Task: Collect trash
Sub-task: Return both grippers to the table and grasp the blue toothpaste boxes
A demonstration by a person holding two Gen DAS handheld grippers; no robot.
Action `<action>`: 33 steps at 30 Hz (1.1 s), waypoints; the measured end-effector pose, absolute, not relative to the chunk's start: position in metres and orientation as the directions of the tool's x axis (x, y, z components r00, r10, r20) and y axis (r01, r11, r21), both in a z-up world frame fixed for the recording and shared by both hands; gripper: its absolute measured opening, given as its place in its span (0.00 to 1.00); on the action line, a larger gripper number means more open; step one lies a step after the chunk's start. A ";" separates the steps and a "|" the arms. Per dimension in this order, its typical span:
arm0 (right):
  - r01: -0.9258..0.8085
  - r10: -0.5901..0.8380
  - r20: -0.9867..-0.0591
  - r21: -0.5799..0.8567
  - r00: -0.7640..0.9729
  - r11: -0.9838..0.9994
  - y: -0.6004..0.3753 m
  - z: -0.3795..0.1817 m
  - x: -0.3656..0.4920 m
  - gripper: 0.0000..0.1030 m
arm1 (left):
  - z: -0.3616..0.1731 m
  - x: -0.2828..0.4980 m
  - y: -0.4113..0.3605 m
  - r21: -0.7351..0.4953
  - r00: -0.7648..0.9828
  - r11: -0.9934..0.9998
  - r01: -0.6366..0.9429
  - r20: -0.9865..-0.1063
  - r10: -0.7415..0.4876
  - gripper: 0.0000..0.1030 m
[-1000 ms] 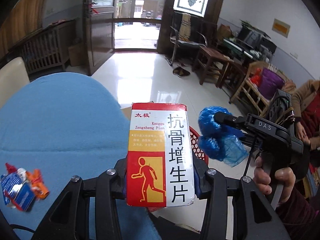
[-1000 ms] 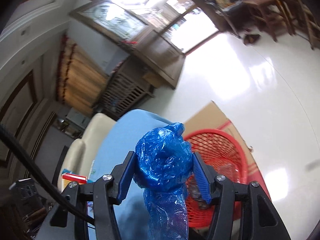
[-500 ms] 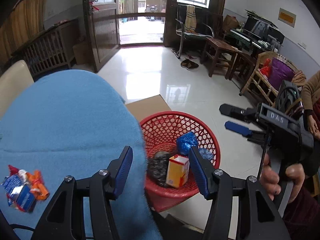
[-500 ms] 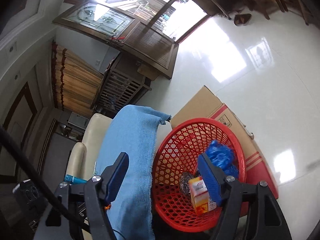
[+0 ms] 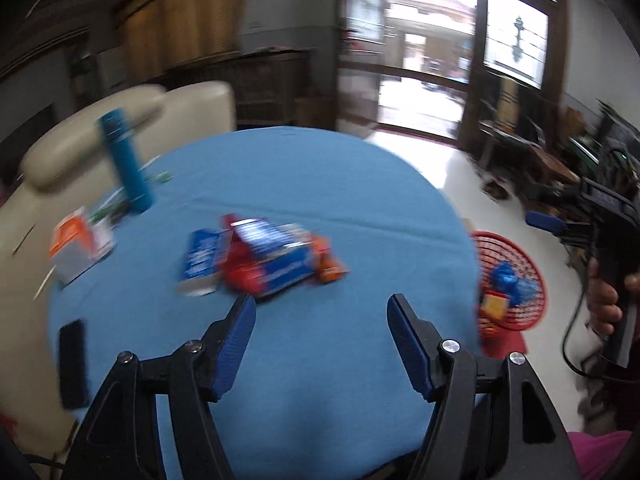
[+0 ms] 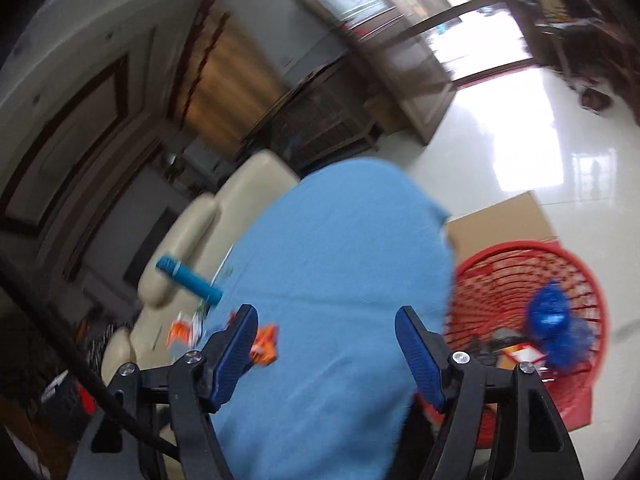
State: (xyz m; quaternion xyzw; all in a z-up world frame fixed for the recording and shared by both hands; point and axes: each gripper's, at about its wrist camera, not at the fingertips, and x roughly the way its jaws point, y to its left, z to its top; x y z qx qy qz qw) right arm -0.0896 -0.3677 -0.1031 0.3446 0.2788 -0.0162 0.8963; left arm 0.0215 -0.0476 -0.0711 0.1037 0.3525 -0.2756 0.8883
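Left claw (image 5: 320, 316) spread and empty, jaws just opened further, poised above the blue-covered counter (image 5: 320, 184). Right claw (image 6: 326, 328) likewise spread, nothing between the pads, aimed over the same counter. Remaining trash, a heap of wrappers (image 5: 260, 260), lying mid-counter just ahead of the left claw. Red basket (image 6: 580, 276) on the floor beside the counter, already holding a blue bag (image 6: 552, 316) and a small box (image 5: 494, 306). Step in hand, judging by layout: return for another pickup. Next move: lowering onto the wrappers, closing firmly on loose, slippery film. Blue bottle (image 5: 126, 164) and orange box (image 5: 76, 248) farther back, probably not trash.
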 end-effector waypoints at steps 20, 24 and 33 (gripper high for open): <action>0.008 0.458 -0.662 0.574 0.594 0.819 -0.205 -0.174 0.147 0.75 | -0.106 0.113 0.050 -0.084 0.615 0.919 0.386 -0.719 -0.324 0.67; 0.001 0.441 -0.690 0.539 0.574 0.842 -0.196 -0.184 0.165 0.76 | -0.111 0.129 0.049 -0.086 0.598 0.920 0.383 -0.736 -0.318 0.67; -0.093 0.396 -0.733 0.418 0.552 0.903 -0.163 -0.196 0.151 0.80 | -0.111 0.140 0.050 -0.083 0.588 0.922 0.379 -0.748 -0.309 0.67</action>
